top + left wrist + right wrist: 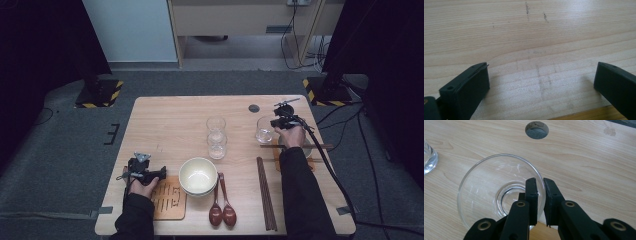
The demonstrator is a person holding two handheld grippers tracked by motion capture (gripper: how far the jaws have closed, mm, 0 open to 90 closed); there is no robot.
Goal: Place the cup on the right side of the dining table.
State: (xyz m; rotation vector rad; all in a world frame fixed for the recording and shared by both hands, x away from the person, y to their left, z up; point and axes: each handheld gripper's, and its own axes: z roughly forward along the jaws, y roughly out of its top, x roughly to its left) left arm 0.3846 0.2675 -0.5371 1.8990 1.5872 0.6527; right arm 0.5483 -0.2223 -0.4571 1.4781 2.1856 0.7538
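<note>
A clear glass (263,131) (486,192) stands upright at the table's back right. My right gripper (276,123) (540,181) is shut on its rim, one jaw inside the glass and the other outside against the wall. My left gripper (161,173) (542,67) rests near the front left of the table, beside a white bowl (198,175). Its jaws stand wide open over bare wood with nothing between them.
Two more clear glasses (216,125) (217,146) stand mid-table; one shows as a glass (428,157) at the left edge. Two brown spoons (222,212), dark chopsticks (266,195), a wooden coaster (169,201) (586,115) and a round table hole (254,108) (537,130) are nearby.
</note>
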